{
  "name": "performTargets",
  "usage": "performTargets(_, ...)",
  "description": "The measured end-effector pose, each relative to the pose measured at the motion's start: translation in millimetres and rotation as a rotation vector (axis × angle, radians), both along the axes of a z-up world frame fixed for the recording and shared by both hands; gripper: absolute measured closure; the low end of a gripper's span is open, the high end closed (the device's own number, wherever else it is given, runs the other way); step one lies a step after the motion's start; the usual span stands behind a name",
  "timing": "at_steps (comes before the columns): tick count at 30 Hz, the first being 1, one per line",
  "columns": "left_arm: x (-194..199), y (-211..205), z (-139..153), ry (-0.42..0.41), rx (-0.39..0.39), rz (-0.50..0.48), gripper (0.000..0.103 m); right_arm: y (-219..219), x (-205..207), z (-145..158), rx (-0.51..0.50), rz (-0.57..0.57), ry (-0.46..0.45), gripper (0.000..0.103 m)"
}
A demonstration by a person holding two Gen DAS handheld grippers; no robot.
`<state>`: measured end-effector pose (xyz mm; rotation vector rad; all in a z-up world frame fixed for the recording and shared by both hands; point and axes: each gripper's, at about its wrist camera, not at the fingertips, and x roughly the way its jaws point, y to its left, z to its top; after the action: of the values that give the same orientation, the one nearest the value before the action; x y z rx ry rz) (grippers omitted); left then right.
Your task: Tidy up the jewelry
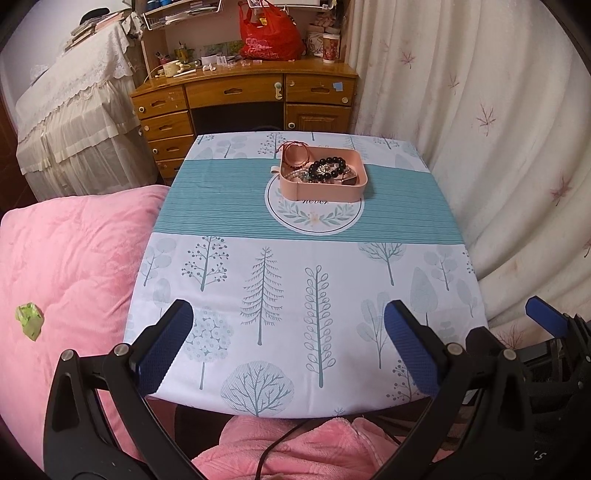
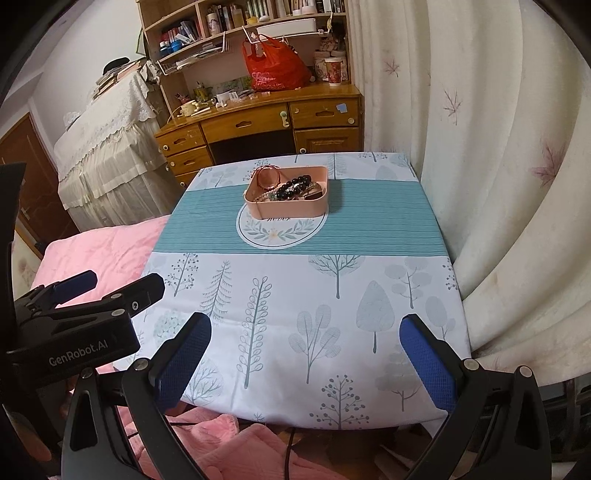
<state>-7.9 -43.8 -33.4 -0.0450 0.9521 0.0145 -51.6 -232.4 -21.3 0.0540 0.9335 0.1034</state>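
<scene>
A pink tray (image 1: 325, 192) stands on the far middle of the table, on a round leaf print; it also shows in the right wrist view (image 2: 291, 208). It holds a black bead bracelet (image 1: 328, 169) (image 2: 295, 188), a pink-red bangle (image 1: 295, 153) (image 2: 266, 177) leaning at the tray's back left corner, and other small pieces. My left gripper (image 1: 288, 332) is open and empty above the table's near edge, far from the tray. My right gripper (image 2: 306, 347) is open and empty, also at the near edge. The left gripper also shows at the left of the right wrist view (image 2: 110, 286).
The table carries a tree-print cloth with a teal band (image 1: 221, 192). A pink quilt (image 1: 74, 258) with a green scrap (image 1: 29, 319) lies left. A curtain (image 1: 498, 147) hangs right. A wooden desk (image 1: 240, 99) with a red bag (image 1: 269, 33) stands behind.
</scene>
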Motion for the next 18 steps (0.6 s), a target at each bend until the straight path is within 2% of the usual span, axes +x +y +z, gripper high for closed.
performTargets(18, 0.0, 4.0, 6.6, 0.0, 0.018, 0.015, 0.001, -1.6, 5.4, 6.4, -0.008, 0.018, 0.007, 0.0)
